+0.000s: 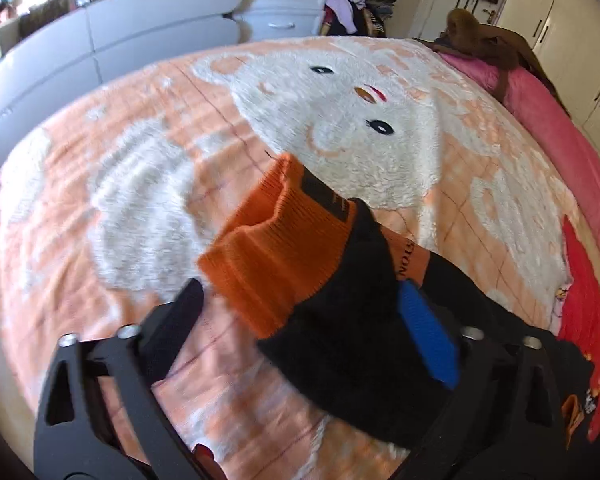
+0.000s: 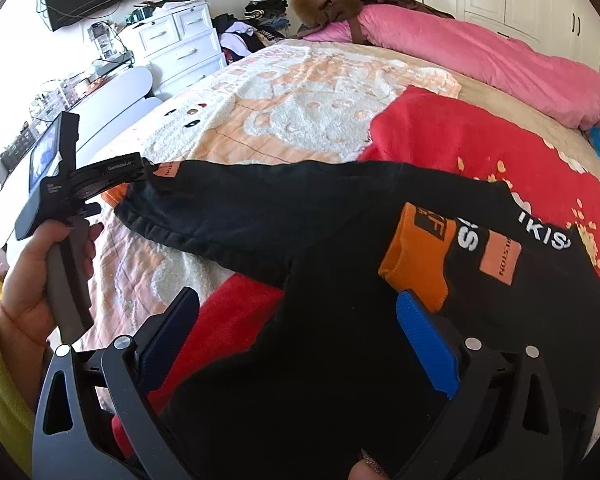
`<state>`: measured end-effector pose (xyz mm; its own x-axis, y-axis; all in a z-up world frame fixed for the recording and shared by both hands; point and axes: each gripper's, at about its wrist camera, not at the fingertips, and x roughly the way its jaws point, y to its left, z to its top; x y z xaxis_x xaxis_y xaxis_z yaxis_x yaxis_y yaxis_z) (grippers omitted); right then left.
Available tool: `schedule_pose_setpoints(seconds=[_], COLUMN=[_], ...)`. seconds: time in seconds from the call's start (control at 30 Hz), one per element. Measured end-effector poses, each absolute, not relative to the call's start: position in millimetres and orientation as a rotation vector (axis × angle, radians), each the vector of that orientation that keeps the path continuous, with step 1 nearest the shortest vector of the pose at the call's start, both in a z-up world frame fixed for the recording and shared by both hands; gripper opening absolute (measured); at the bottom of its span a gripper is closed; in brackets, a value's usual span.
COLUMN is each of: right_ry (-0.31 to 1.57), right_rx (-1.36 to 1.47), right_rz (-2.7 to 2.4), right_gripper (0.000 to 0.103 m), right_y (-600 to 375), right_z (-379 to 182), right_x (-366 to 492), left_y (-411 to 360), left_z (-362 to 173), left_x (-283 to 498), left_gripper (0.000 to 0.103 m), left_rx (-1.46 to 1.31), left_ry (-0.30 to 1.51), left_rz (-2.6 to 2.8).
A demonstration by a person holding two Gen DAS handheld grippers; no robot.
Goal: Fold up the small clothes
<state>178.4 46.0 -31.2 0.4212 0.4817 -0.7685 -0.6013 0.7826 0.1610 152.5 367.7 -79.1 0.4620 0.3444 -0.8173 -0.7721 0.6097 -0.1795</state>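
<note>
A black sweatshirt [image 2: 300,220] with orange cuffs lies spread on the bed. One sleeve stretches left to my left gripper [image 2: 112,172], which a hand [image 2: 36,272] holds by its handle. In the left wrist view that sleeve's orange cuff [image 1: 276,256] sits between the fingers of the left gripper [image 1: 300,286]. The black cloth rests against the blue pad [image 1: 428,336], while the dark pad [image 1: 176,328] stands clear of it, so the jaws are open. My right gripper [image 2: 296,296] is open wide over the sweatshirt's body, with the other orange cuff [image 2: 416,256] just past its blue pad [image 2: 424,340].
A peach blanket with a white bear [image 1: 340,120] covers the bed. A red printed cloth [image 2: 460,140] lies under the sweatshirt. A pink duvet [image 2: 480,52] and a brown coat [image 2: 340,4] run along the far side. White drawers [image 2: 180,48] and a clothes pile [image 1: 360,4] stand beyond the bed.
</note>
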Motion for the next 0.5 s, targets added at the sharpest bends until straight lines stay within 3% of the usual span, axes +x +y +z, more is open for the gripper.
schedule_pose_setpoints(seconds=[0.07,0.17,0.5], right_ry=[0.920,0.922,0.874], right_rx=[-0.134,-0.124,-0.128], right_rz=[0.671,0.657,0.537], right_gripper=[0.099,0.099,0.099], right_y=[41,30,-59], right_z=[-32,-31,-20], right_x=[180,181,184], left_y=[364,360,290], left_z=[-84,-77,1], left_x=[160,160,154], left_gripper=[0.042,0.018,0.016], left_rx=[-0.551,-0.559,-0.506], left_ry=[0.858,0.826,0.613], left_rz=[0.734,0.682,0.420])
